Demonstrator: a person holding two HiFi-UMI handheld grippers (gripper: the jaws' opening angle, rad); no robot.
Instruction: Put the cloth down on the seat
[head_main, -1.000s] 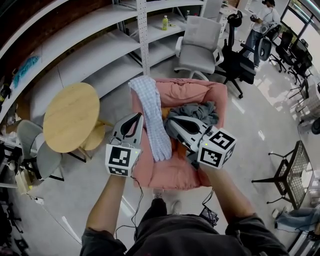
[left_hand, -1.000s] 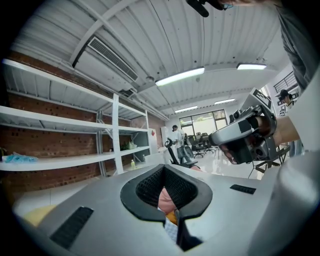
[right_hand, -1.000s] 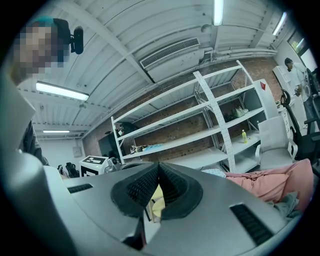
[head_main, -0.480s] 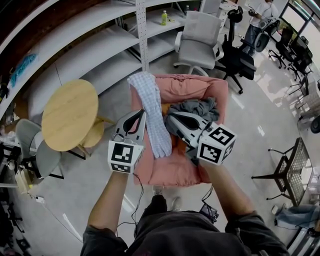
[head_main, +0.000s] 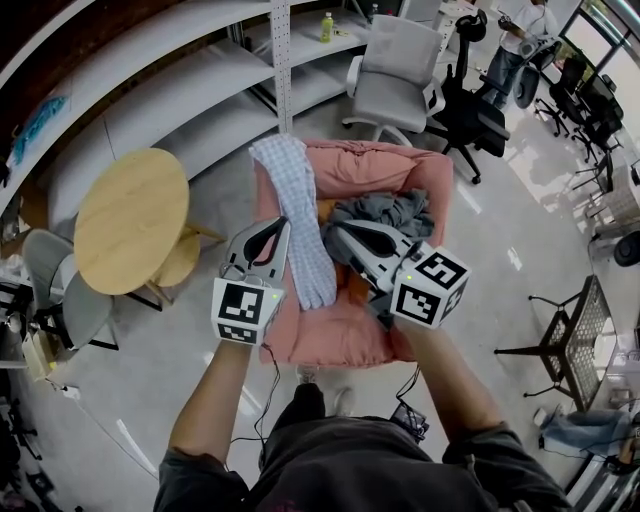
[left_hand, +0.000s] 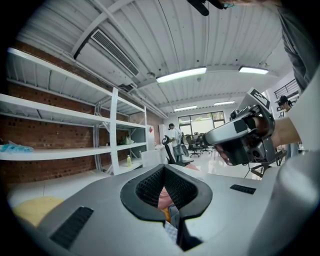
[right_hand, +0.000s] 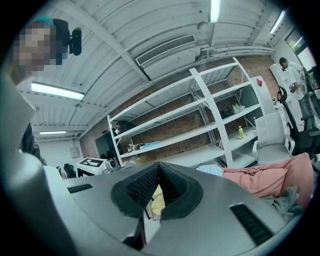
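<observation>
At far left stands a round table (head_main: 130, 232) with a pale wooden top. The left gripper (head_main: 272, 232) hangs just left of the armchair (head_main: 425, 185), its ribbed black pads pressed together on nothing. A long checked cloth (head_main: 298, 215), white and blue, drapes along the armchair's left arm. The armchair wears a rumpled pink cover. A crumpled grey cloth (head_main: 385, 208) lies at the far end of the seat (head_main: 340, 325). The right gripper (head_main: 338, 232) is likewise closed and empty; it possibly touches the grey cloth. Far right stands a white office chair (head_main: 395, 75).
</observation>
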